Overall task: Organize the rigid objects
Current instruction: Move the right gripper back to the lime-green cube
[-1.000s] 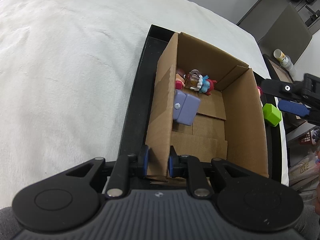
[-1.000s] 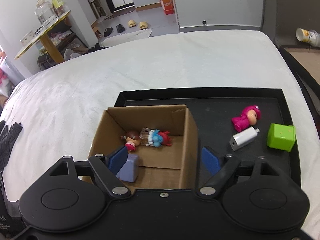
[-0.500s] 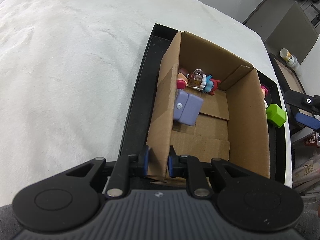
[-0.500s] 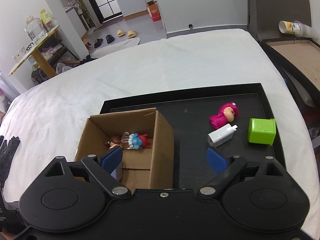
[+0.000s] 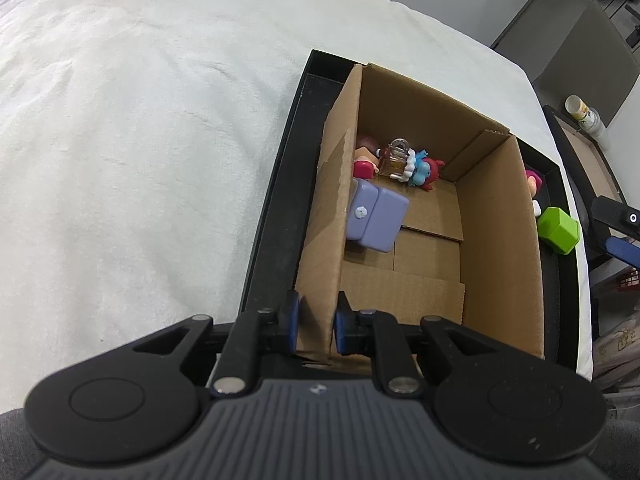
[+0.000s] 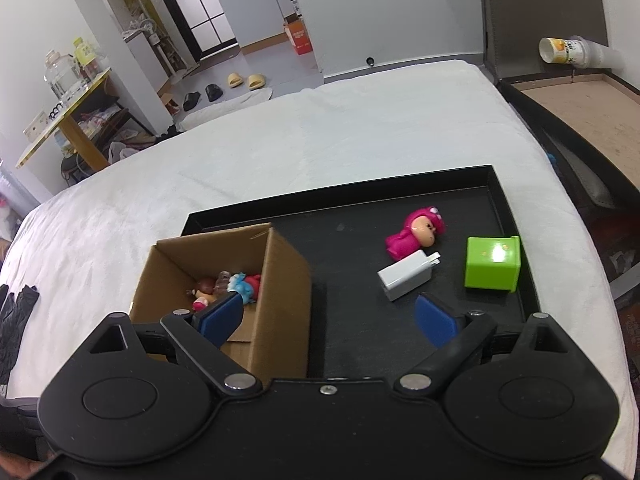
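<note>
Shoes point(image 6: 244, 80) only from right wrist

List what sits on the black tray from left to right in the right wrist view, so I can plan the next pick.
cardboard box → white charger → pink figurine → green cube. The charger and figurine overlap in their spans; the charger starts slightly further left.
</note>
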Demonstrator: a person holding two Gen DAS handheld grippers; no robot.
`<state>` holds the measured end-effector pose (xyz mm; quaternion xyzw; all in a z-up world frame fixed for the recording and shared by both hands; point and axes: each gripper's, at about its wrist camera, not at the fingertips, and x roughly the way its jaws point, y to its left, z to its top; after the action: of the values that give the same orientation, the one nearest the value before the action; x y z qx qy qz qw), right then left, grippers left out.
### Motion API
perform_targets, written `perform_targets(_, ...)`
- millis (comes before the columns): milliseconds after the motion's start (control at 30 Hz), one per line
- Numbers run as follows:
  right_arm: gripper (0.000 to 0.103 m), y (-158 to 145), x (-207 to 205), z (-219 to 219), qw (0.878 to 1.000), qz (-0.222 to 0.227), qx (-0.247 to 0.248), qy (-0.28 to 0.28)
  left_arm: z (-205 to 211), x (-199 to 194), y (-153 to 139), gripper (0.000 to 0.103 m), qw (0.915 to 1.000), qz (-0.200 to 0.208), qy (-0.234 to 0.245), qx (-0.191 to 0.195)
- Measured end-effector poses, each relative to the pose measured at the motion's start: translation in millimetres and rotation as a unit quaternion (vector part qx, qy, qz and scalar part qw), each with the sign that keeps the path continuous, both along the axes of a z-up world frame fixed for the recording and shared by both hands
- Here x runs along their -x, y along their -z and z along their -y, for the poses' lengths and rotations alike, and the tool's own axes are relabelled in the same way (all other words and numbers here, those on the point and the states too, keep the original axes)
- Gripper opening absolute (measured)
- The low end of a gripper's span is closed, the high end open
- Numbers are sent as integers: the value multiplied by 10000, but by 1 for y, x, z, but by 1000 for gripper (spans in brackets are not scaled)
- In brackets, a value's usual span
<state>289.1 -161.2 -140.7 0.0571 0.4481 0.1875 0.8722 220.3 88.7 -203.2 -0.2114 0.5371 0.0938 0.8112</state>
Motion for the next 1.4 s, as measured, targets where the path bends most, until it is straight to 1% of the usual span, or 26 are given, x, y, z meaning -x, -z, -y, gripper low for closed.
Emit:
perform_targets(133, 98, 4, -1, 6, 9999, 75, 70, 6, 4, 0, -1, 16, 10000, -14, 10, -84)
perform_targets(200, 103, 7, -3, 9, 9999, 102, 103, 14, 5, -1, -1, 16, 9999, -23, 11, -111)
perform_targets(400, 103, 14, -8, 19, 9999, 18, 106, -3, 5, -2, 0, 15, 9999, -52, -5, -143)
perform_targets(600, 103, 15, -12, 33, 9996, 188, 218, 9, 5, -2, 0, 15, 9999, -67, -19, -155)
perform_targets(767, 103, 22, -19, 47, 9996, 186, 110, 157, 6, -4, 0, 15, 9998, -110, -51, -171)
perform_targets(833, 103, 25, -21, 52, 9995, 213, 94, 228, 6, -4, 0, 14, 9998, -121, -56, -179)
perform_targets(967, 99, 32, -28, 59, 9987, 258, 117, 412, 6, -5, 0, 14, 9997, -140, -61, -180)
perform_targets(1100, 94, 44, -34, 71, 9960, 294, 118, 830, 6, -5, 1, 14, 9997, -140, -50, -178)
perform_targets(1200, 92, 51, -37, 74, 9934, 332, 291, 1056, 6, -5, 1, 14, 9997, -142, -46, -168)
perform_targets(1300, 92, 54, -40, 71, 9911, 519, 558, 1096, 5, -5, 2, 14, 9998, -143, -39, -151)
perform_targets(1400, 91, 57, -44, 69, 9893, 610, 741, 1097, 6, -6, 2, 14, 9997, -152, -10, -178)
